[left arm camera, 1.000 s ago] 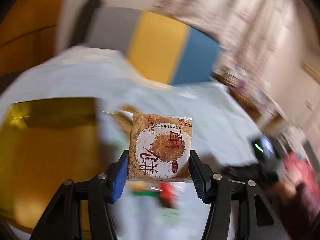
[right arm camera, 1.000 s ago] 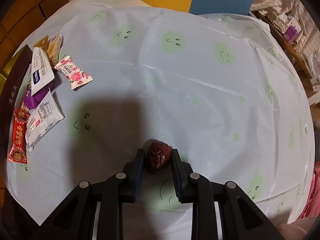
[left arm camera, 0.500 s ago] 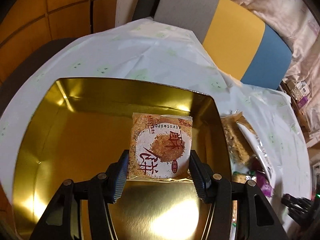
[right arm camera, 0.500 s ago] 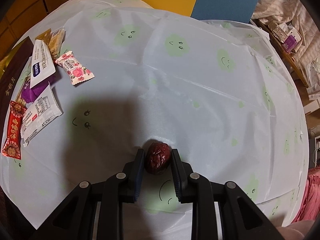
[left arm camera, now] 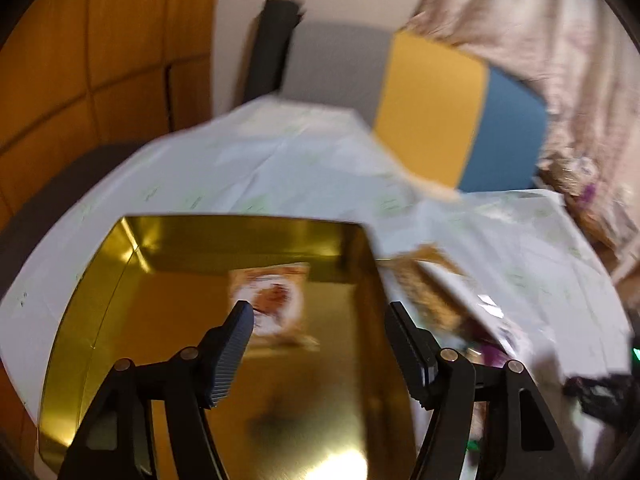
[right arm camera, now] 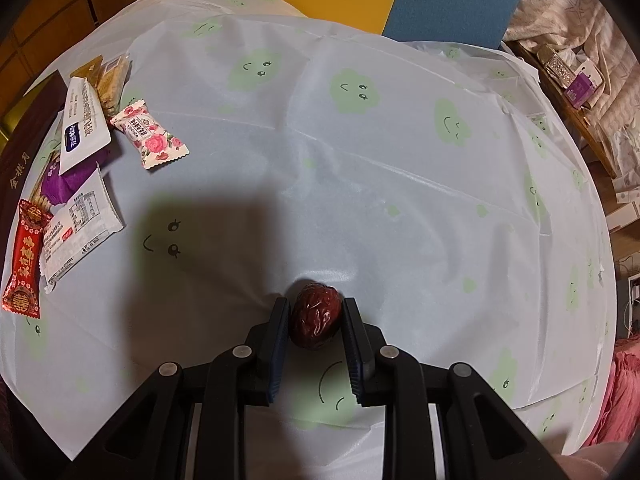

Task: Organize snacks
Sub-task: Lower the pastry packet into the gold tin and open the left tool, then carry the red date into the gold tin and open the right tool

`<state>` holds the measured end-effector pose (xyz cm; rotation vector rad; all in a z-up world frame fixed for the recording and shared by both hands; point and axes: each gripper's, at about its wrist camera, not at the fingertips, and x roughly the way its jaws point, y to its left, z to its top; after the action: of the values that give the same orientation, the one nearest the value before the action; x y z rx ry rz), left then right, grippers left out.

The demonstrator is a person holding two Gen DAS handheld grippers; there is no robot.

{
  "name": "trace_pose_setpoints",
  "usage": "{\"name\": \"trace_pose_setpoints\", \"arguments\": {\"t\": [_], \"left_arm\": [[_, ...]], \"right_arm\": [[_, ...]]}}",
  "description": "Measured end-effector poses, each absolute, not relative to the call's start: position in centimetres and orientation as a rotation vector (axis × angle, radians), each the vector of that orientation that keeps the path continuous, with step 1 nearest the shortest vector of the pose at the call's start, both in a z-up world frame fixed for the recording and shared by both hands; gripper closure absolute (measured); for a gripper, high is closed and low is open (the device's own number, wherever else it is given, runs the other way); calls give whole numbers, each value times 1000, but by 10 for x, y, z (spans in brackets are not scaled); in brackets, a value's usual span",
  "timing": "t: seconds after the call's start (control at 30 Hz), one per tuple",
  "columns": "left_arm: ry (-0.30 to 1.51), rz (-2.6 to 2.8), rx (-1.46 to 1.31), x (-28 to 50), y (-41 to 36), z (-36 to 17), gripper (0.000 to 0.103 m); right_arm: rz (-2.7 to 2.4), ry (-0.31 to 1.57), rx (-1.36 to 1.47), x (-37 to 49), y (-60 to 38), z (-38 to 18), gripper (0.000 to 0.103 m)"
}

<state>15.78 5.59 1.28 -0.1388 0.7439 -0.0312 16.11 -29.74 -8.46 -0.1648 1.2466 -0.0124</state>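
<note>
One pastry packet in the tin, one date in hand, pile still waiting.

Left gripper (left arm camera: pixel 318 320) spread wide and holding nothing, poised above the gold tin (left arm camera: pixel 132 256); pastry packet (left arm camera: pixel 272 300) lying flat on the tin floor near the far wall, blurred but clear of both fingers. Right gripper (right arm camera: pixel 314 320) clamped on a red date (right arm camera: pixel 316 316), low over the smiley-print tablecloth (right arm camera: pixel 400 168); contact between date and cloth not possible to judge. Left to sort, heaped at the tablecloth's left edge just beside the tin: rose-print candy (right arm camera: pixel 150 140), white sachet (right arm camera: pixel 82 120), purple packet (right arm camera: pixel 64 182), white label-side packet (right arm camera: pixel 76 228), red wrapped candy (right arm camera: pixel 24 256), brittle bar (right arm camera: pixel 110 80). Judged early: one item binned, date presumably next, six or so remaining.
</note>
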Motion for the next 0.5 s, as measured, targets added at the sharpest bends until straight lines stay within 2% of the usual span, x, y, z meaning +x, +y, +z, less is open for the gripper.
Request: {"name": "trace_pose_setpoints", "arguments": {"t": [0.17,0.5], "left_arm": [[683,-230,-36,89,7,12,34],[758,-490,128,14,-64,-46,37]], "right_arm": [[-14,1244,-171,160,-295,-84,77],[-22,1233,-192,158,-289,-83,77]]}}
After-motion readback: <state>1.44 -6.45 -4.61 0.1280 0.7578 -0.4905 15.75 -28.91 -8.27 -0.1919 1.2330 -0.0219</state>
